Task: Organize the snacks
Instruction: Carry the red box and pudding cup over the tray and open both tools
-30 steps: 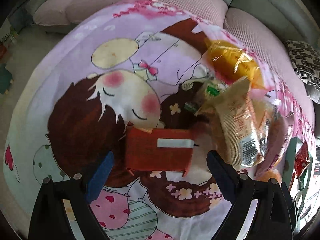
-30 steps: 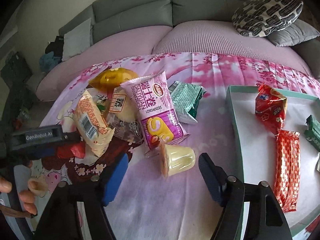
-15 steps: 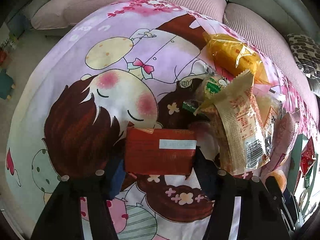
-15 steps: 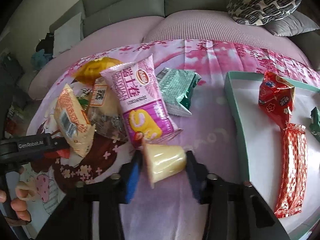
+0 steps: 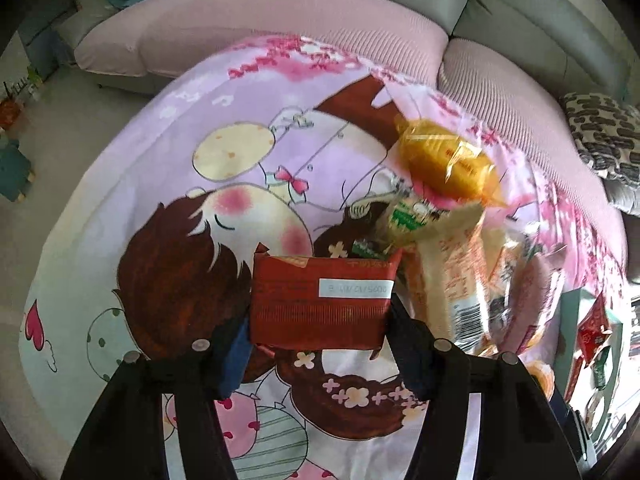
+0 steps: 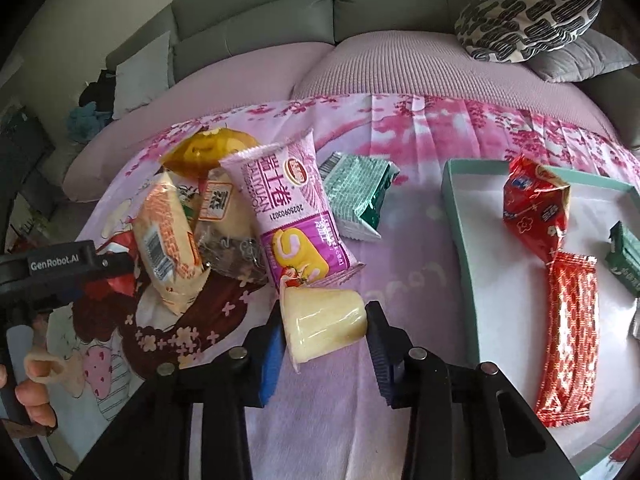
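left wrist view: left gripper (image 5: 320, 332) clamped on red packet (image 5: 322, 300), edge-held, liable to twist loose near the snack pile (image 5: 452, 240) ahead-right. right gripper (image 6: 325, 336) pinching slick jelly cup (image 6: 322, 322); could squirt out short of the tray (image 6: 456, 216) to its right.

Both tongs, left (image 5: 320, 316) and right (image 6: 324, 330), are clamped tight.

Right of the left gripper's fingers (image 5: 416, 356), the snack pile (image 5: 472, 264) blurs; the tray (image 5: 570, 312), perhaps half hidden, runs off-frame.
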The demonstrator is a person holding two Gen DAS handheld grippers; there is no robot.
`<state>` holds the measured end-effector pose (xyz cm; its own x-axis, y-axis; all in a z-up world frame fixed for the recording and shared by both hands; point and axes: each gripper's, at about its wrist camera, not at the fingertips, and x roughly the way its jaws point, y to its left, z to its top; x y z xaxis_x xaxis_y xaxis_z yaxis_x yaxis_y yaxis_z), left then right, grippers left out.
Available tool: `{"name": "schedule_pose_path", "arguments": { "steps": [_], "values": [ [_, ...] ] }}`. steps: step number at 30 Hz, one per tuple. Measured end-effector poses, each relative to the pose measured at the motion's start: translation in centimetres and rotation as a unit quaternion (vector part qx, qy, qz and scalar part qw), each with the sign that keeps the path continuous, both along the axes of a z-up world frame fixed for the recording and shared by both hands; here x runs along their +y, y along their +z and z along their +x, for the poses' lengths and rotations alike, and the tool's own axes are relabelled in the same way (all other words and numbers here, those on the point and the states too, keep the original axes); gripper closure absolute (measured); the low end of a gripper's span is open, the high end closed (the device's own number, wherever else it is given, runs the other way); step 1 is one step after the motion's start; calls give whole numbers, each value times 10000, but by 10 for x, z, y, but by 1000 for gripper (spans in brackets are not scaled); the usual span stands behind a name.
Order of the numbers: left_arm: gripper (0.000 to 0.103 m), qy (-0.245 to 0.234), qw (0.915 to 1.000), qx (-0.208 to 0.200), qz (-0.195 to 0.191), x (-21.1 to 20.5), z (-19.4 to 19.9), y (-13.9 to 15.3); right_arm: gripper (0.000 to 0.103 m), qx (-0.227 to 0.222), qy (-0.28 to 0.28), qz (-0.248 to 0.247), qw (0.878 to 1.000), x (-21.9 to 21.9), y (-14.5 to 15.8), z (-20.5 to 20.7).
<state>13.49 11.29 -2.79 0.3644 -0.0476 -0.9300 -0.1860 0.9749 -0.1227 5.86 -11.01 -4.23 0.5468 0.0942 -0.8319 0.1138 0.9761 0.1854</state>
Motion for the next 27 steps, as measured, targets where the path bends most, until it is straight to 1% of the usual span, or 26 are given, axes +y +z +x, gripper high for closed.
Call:
{"name": "schedule_pose_path", "arguments": {
  "steps": [1,3,8,14,20,23,27],
  "values": [
    [40,-3,10000,-48,-1,3,-6,6,62,-15,-12,25,10000,-1,2,-1],
    [40,-18,9999,-140,38,1,-7,10,62,-63,-30,72,9999,-2,6,-4],
    [40,-38,9994,-343,-6,0,-11,24,62,-212,-108,149,9996,-10,20,-13],
    [40,-219,9976,-658,48,-17,-18,46,62,-256,-309,240,9989,-26,32,-27],
    [40,-621,9948,-811,-59,-52,-24,58,62,-244,-591,297,9975,-46,37,-37],
    [40,-972,9914,-864,-134,-78,-27,62,62,-272,-761,367,9961,-59,41,-43],
    [40,-1446,9851,-926,-113,-114,-37,68,62,-291,-1159,412,9920,-87,46,-55]
  ]
}}
